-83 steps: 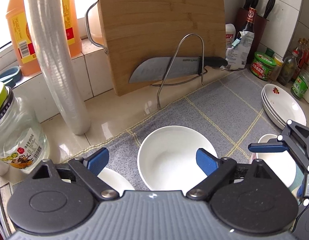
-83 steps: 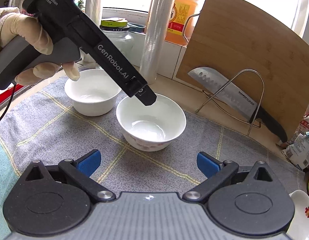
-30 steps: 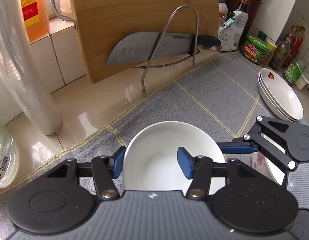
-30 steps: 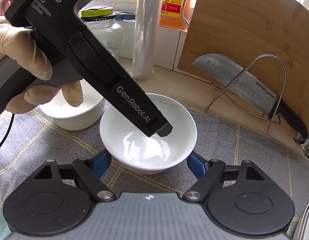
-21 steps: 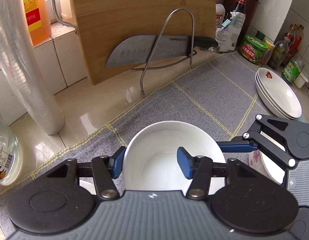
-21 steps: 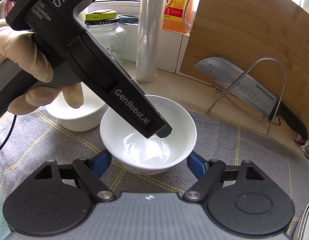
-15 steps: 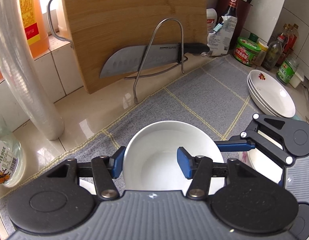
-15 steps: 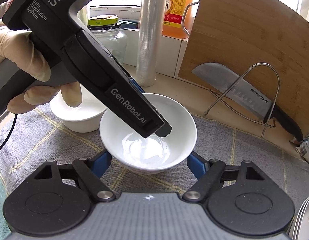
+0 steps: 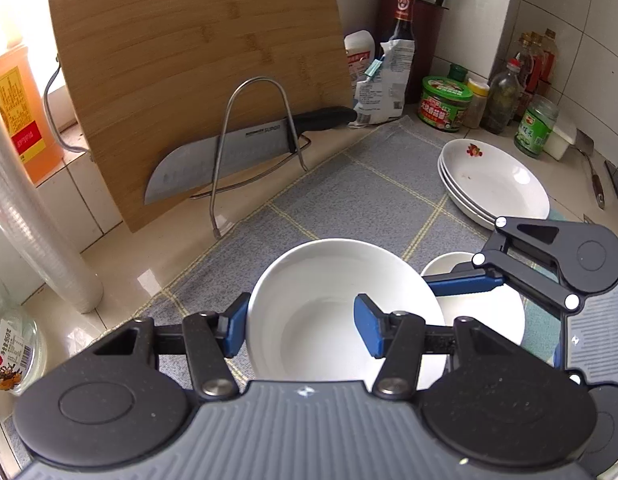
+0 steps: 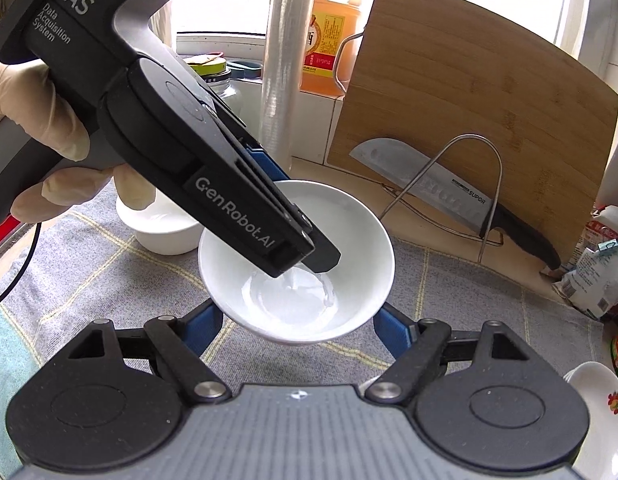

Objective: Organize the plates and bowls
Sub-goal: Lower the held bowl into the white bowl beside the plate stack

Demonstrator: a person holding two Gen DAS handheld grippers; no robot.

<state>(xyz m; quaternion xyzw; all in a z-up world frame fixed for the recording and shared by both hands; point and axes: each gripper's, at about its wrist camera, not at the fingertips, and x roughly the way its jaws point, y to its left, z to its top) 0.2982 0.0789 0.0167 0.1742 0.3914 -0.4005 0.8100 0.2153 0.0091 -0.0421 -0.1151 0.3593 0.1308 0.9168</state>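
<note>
Between the left gripper (image 9: 301,328) fingers (image 9: 369,330), clamped on its rim, sits the white bowl (image 9: 329,292)

- "SUPOR" stands on the blade of the knife (image 10: 437,190) leaning against the cutting board (image 10: 469,92).
- "DAS Data Acquisition System" and "GenRobot.AI" are printed on the left gripper (image 10: 321,258), left of the cutting board.
- Bottle and jar labels are unreadable.

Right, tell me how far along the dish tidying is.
Done: the plates sit stacked. In hand: the left gripper pinches the rim of a white bowl, and the right gripper clamps its sides. Left: that bowl, a second bowl beside it and a third bowl on the cloth aren't nested yet.
</note>
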